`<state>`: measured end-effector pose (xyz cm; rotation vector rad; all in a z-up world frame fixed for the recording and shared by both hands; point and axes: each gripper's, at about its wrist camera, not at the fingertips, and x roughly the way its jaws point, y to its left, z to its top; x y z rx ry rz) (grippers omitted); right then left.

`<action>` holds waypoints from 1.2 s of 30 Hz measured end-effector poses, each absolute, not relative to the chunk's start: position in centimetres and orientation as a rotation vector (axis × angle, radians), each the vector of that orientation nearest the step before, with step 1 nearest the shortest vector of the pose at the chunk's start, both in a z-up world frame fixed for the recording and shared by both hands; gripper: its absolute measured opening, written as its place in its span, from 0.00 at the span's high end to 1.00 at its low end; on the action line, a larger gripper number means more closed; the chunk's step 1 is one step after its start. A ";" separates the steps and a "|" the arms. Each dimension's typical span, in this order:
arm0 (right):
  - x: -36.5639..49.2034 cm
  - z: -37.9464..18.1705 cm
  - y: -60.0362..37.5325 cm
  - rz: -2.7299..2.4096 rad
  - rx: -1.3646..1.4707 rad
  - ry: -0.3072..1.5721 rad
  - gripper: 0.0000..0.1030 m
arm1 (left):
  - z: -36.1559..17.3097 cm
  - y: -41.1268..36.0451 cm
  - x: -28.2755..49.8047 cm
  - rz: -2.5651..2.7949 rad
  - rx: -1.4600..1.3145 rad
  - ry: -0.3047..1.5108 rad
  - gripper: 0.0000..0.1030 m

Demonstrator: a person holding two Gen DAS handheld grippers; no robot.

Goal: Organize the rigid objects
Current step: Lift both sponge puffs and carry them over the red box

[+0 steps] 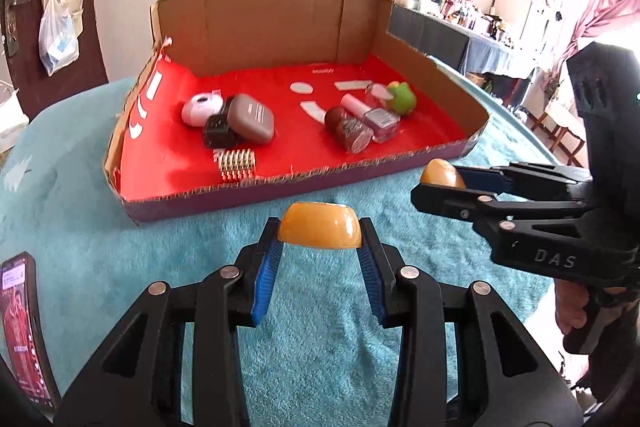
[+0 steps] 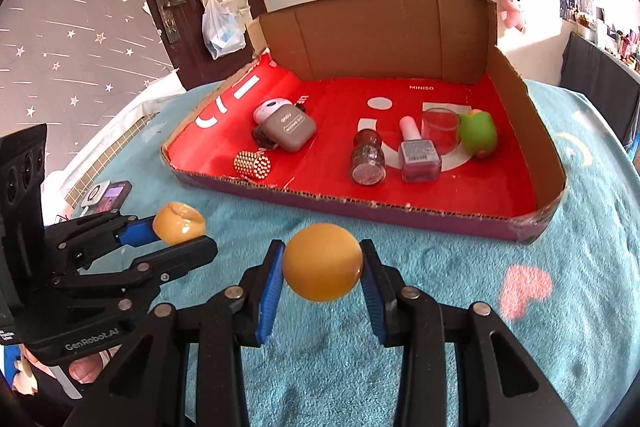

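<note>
My left gripper (image 1: 320,233) is shut on an amber, bowl-shaped piece (image 1: 320,227), held above the teal cloth just in front of the cardboard tray (image 1: 280,195). From the right wrist view, the left gripper (image 2: 182,233) holds the same hollowed amber piece (image 2: 179,225). My right gripper (image 2: 323,267) is shut on a round amber ball (image 2: 323,265), also before the tray (image 2: 400,219). In the left wrist view, the right gripper (image 1: 440,181) shows at the right with the ball (image 1: 442,174) at its tips.
The tray's red floor holds a grey case (image 2: 290,129), a gold bead block (image 2: 253,165), two nail polish bottles (image 2: 418,157), a glass (image 2: 440,129) and a green toy (image 2: 478,133). A phone (image 1: 24,323) lies on the teal cloth (image 1: 340,307) at the left.
</note>
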<state>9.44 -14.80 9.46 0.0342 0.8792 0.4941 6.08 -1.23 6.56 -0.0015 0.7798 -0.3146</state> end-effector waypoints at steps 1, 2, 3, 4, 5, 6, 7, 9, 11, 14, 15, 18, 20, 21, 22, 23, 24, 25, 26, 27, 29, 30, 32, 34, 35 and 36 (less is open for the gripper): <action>9.5 9.6 -14.8 0.495 0.035 0.877 0.62 | 6.8 -1.3 6.2 -0.318 -0.001 0.772 0.65; 9.6 9.7 -14.8 0.497 0.036 0.874 0.62 | 7.0 -1.3 6.2 -0.319 0.001 0.767 0.65; 9.7 9.8 -14.8 0.499 0.037 0.872 0.62 | 7.2 -1.4 6.3 -0.319 0.003 0.762 0.65; 9.8 9.9 -14.9 0.501 0.038 0.871 0.62 | 7.4 -1.4 6.4 -0.320 0.005 0.755 0.65; 9.9 10.0 -14.9 0.502 0.038 0.868 0.62 | 7.6 -1.5 6.5 -0.320 0.006 0.751 0.65; 9.9 10.1 -14.9 0.503 0.037 0.864 0.62 | 7.8 -1.5 6.6 -0.321 0.005 0.747 0.65; 10.0 10.2 -14.9 0.503 0.036 0.860 0.62 | 7.9 -1.5 6.7 -0.323 0.003 0.744 0.65; 10.1 10.5 -14.9 0.504 0.034 0.853 0.62 | 8.2 -1.5 6.9 -0.328 -0.001 0.741 0.65; 10.3 10.6 -14.8 0.503 0.031 0.849 0.62 | 8.4 -1.6 7.1 -0.327 0.004 0.734 0.65; 10.5 10.9 -14.8 0.503 0.026 0.842 0.62 | 8.8 -1.7 7.4 -0.327 0.010 0.726 0.65; 10.6 10.9 -14.8 0.503 0.026 0.841 0.62 | 8.8 -1.7 7.5 -0.327 0.010 0.724 0.65; 11.0 11.1 -14.9 0.504 0.030 0.840 0.62 | 9.1 -1.7 7.9 -0.327 0.009 0.720 0.65; 11.2 11.1 -15.0 0.505 0.035 0.841 0.62 | 9.2 -1.7 8.2 -0.324 0.010 0.719 0.65; 11.3 11.1 -15.0 0.504 0.037 0.842 0.62 | 9.2 -1.6 8.4 -0.322 0.012 0.718 0.65; 11.5 11.1 -15.0 0.502 0.038 0.842 0.62 | 9.2 -1.6 8.4 -0.320 0.013 0.717 0.65; 11.6 11.1 -15.1 0.502 0.040 0.842 0.62 | 9.3 -1.6 8.6 -0.316 0.015 0.717 0.65; 11.7 11.2 -15.1 0.502 0.040 0.842 0.62 | 9.3 -1.5 8.8 -0.313 0.017 0.718 0.65; 11.8 11.2 -15.1 0.501 0.040 0.842 0.62 | 9.2 -1.5 9.0 -0.309 0.017 0.721 0.65; 12.0 11.2 -15.1 0.499 0.037 0.841 0.62 | 9.2 -1.4 9.2 -0.307 0.017 0.724 0.65; 12.1 11.2 -15.1 0.496 0.035 0.841 0.62 | 9.0 -1.3 9.6 -0.301 0.019 0.731 0.65; 12.4 11.3 -15.2 0.491 0.033 0.840 0.62 | 8.8 -1.3 10.0 -0.291 0.024 0.738 0.65; 12.5 11.3 -15.2 0.489 0.032 0.839 0.62 | 8.6 -1.2 10.4 -0.282 0.028 0.746 0.65; 12.8 11.3 -15.2 0.482 0.027 0.838 0.62 | 8.2 -1.1 11.0 -0.275 0.027 0.761 0.65; 13.2 11.2 -15.2 0.476 0.022 0.839 0.62 | 7.8 -1.0 11.7 -0.272 0.022 0.777 0.65; 13.4 11.1 -15.3 0.471 0.021 0.841 0.62 | 7.6 -1.0 12.0 -0.268 0.020 0.786 0.65; 13.6 11.1 -15.3 0.468 0.020 0.843 0.62 | 7.3 -0.9 12.3 -0.264 0.019 0.794 0.65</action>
